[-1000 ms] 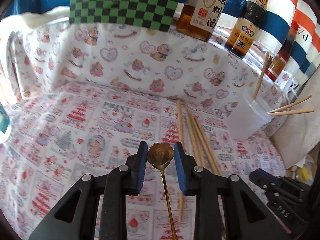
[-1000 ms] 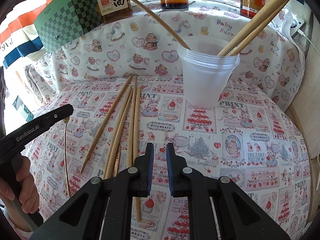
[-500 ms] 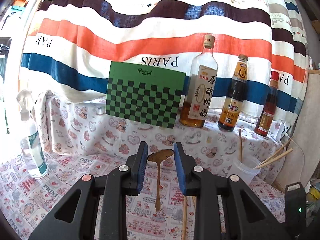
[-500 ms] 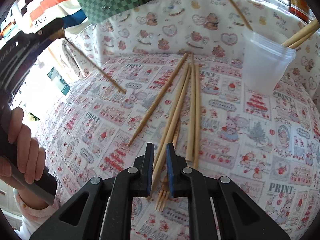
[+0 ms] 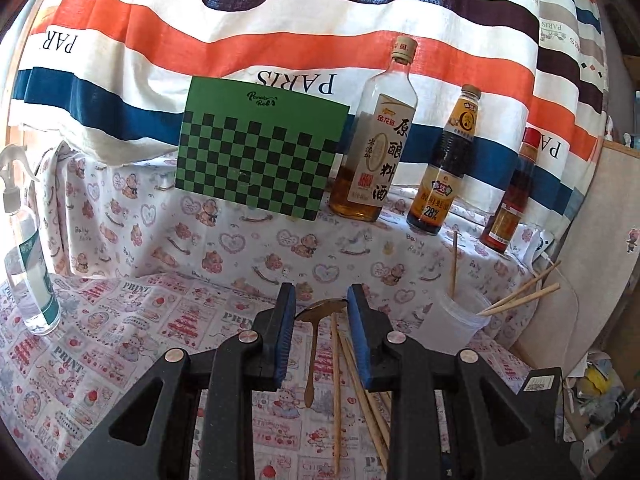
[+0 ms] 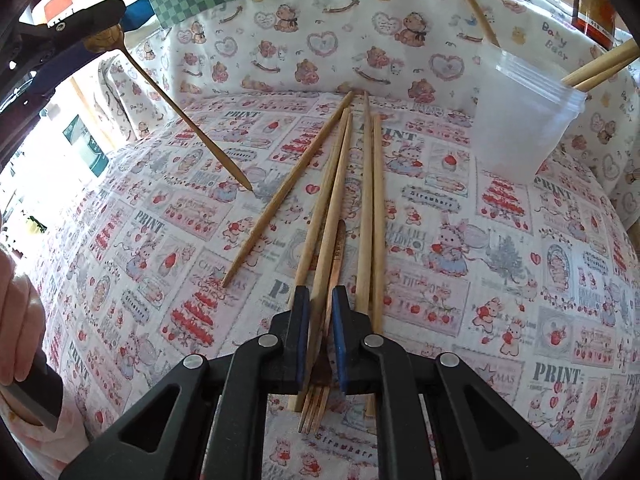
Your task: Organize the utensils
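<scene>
My left gripper [image 5: 321, 304] is shut on the bowl of a gold spoon [image 5: 316, 320], whose handle hangs down over the tablecloth; it also shows in the right wrist view [image 6: 168, 100], raised above the table. My right gripper [image 6: 321, 300] is low over several wooden chopsticks [image 6: 340, 200] and a copper fork [image 6: 320, 396], its narrow jaws straddling a chopstick and the fork handle. Whether it grips them I cannot tell. A clear plastic cup [image 6: 524, 128] holds a few chopsticks; it also shows in the left wrist view [image 5: 452, 320].
A green checkered box [image 5: 256, 160] and three sauce bottles [image 5: 376, 148] stand on the raised back ledge. A spray bottle [image 5: 28, 264] stands at the left. The striped cloth hangs behind.
My left gripper has lifted the spoon off the table and tilted up. My right gripper has moved left and down over the chopsticks and fork.
</scene>
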{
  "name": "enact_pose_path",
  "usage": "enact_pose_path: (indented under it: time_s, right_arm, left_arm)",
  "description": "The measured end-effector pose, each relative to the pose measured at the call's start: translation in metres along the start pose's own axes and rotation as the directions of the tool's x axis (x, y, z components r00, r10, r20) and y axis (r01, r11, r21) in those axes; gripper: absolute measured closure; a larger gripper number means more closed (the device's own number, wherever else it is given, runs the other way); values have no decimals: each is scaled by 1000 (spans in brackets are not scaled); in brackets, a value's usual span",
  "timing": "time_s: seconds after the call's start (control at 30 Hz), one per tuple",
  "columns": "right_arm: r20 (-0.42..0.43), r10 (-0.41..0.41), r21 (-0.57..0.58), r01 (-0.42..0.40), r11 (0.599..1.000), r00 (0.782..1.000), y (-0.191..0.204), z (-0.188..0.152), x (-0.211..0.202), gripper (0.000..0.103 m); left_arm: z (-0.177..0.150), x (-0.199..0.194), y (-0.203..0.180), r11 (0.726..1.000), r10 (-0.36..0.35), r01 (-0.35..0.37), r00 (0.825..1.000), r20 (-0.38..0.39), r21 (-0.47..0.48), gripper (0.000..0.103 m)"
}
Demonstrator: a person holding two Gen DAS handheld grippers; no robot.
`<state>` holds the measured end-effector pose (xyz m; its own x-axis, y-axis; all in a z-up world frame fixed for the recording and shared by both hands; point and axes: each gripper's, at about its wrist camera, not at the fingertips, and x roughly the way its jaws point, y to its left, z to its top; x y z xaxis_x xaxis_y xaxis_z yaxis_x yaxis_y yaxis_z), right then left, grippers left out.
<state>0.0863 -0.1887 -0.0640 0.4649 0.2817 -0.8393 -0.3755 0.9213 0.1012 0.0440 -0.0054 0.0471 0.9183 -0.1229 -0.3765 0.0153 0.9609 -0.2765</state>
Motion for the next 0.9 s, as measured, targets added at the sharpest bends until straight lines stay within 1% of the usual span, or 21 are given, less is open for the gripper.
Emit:
enact_pose_path:
  time_s: [0.03, 0.07, 0.1, 0.17, 0.23, 0.27, 0.37, 0.47, 0.53, 0.63, 0.7, 0.73, 0.77, 0.83, 0.9]
  right_arm:
    - [20, -19, 6, 19, 1000, 1000, -1, 1, -4, 102]
    - [48, -31, 16, 31, 999, 998, -3, 2, -9, 102]
    - [74, -30, 28, 28, 999, 997, -5, 3, -16, 102]
    - [120, -19, 51, 13, 999, 993, -12, 6, -28, 102]
    - [141, 7, 61, -15, 998, 990, -18, 8, -36, 102]
    - [141, 21, 62, -30, 998, 990, -19, 9, -38, 102]
    - [119, 33, 80, -42, 996, 992, -21, 10, -35, 101]
    - [80, 41, 80, -47, 996, 996, -19, 8, -27, 101]
    - [70, 38, 72, -44, 996, 997, -16, 6, -24, 101]
    - [72, 37, 60, -42, 997, 997, -14, 5, -25, 99]
    - [74, 41, 51, -45, 998, 996, -12, 5, -25, 93]
    - [70, 47, 42, -50, 998, 996, -11, 4, -24, 86]
    - [61, 52, 29, -54, 998, 997, -8, 4, -22, 82]
    - [36, 56, 8, -57, 998, 998, -2, 3, -17, 82]
    - [2, 33, -13, -33, 999, 999, 5, 0, -9, 82]
  left_arm:
    - [0, 1, 1, 1000, -20, 20, 1000, -11, -9, 78]
    - [0, 3, 3, 999, -45, 44, 998, -34, -24, 79]
    - [0, 6, 4, 998, -56, 54, 997, -52, -38, 81]
    - [-3, 12, 8, 997, -54, 49, 996, -77, -66, 82]
    - [-5, 16, 10, 996, -56, 49, 994, -91, -72, 89]
    - [-5, 19, 11, 995, -62, 54, 993, -100, -80, 96]
    - [-8, 23, 14, 992, -89, 78, 989, -115, -99, 98]
    - [-10, 29, 14, 993, -78, 67, 989, -126, -95, 100]
    - [-12, 30, 14, 994, -72, 61, 990, -123, -94, 100]
    - [-11, 27, 14, 996, -49, 41, 994, -100, -82, 100]
    - [-9, 19, 11, 999, -14, 11, 998, -54, -52, 100]
    - [-7, 14, 9, 999, 6, -7, 1000, -23, -37, 100]
    - [-6, 8, 8, 999, 30, -30, 999, 12, -27, 100]
    - [-4, -3, 6, 996, 84, -84, 993, 82, -12, 100]
    - [-2, -9, 6, 992, 123, -123, 985, 121, -10, 100]
